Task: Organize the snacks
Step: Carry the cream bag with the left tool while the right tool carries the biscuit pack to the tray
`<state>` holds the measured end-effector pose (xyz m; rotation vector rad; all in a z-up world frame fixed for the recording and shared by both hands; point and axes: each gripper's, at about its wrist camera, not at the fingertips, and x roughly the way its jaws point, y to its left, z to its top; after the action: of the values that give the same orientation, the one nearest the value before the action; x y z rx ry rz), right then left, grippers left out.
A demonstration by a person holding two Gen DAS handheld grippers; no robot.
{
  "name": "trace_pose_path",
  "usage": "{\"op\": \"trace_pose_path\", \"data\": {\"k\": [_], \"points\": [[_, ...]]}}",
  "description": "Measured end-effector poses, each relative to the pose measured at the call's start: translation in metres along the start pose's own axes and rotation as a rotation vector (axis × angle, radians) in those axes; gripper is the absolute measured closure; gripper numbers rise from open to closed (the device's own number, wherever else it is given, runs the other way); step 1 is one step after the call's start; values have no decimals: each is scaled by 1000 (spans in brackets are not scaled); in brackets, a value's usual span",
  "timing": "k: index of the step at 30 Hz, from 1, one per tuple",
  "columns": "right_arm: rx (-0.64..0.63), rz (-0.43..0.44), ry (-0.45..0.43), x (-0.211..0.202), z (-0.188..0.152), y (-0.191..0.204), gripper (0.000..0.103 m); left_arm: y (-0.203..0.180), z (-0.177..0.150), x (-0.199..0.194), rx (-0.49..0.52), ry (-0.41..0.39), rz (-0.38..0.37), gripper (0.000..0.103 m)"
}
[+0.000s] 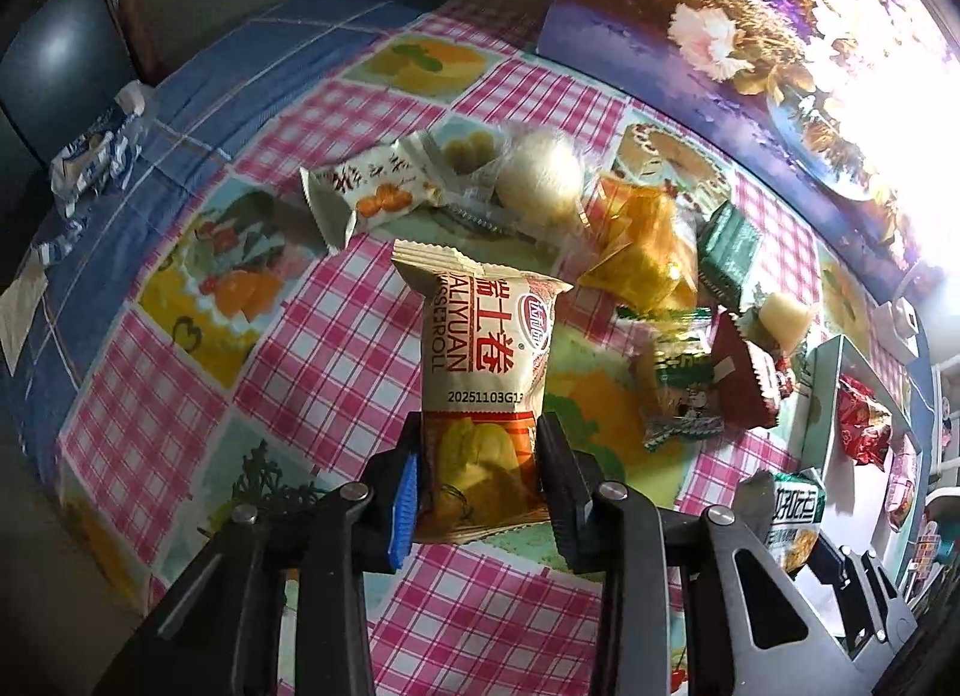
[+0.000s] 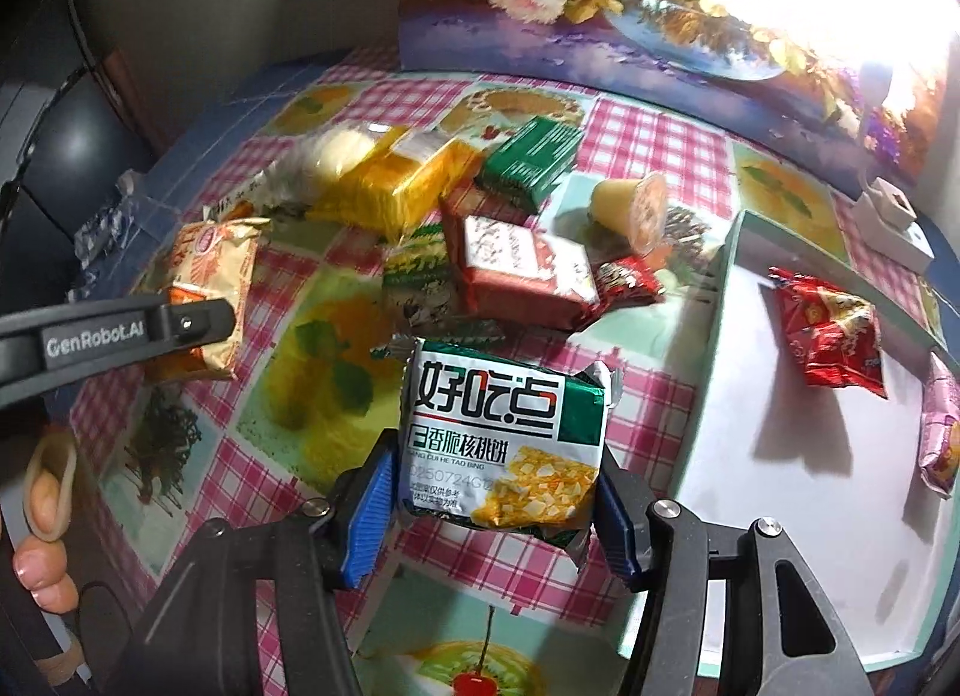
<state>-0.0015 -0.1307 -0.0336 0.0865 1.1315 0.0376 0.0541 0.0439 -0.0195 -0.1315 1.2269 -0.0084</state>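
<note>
Two snacks held. My left gripper (image 1: 480,474) fingers squeeze cream roll pack (image 1: 480,372) above tabletop (image 1: 336,360). My right gripper (image 2: 498,510) fingers squeeze green cookie pack (image 2: 504,438) left of white tray (image 2: 780,456).

A checked tablecloth (image 1: 336,360) printed with fruit pictures fills the middle of both views. A floral painting (image 2: 600,0) leans along the upper right (partly washed out by glare). A small white box (image 2: 891,219) sits at right.
</note>
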Motion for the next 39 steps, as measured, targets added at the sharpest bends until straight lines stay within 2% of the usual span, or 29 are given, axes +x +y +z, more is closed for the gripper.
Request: {"op": "trace_pose_path", "data": {"k": [4,11,17,24,31,39], "points": [[45,-15,-44,-17,3,-12,41,-20,-1,-10,44,-27,0,65],[160,-96,-97,-38,7,-51,41,-70,5,-35,150,-67,-31,65],[328,-181,-101,-48,2,-105,41,-125,4,-49,256,-77,-65,65],[506,-258,-113,-63,-17,-170,41,-188,-15,-48,386,-74,-115,65],[602,-266,-113,-59,-24,-207,41,-241,-36,-20,494,-11,-146,65],[639,-266,-67,-38,-27,-225,41,-266,-52,17,551,82,-136,65]]}}
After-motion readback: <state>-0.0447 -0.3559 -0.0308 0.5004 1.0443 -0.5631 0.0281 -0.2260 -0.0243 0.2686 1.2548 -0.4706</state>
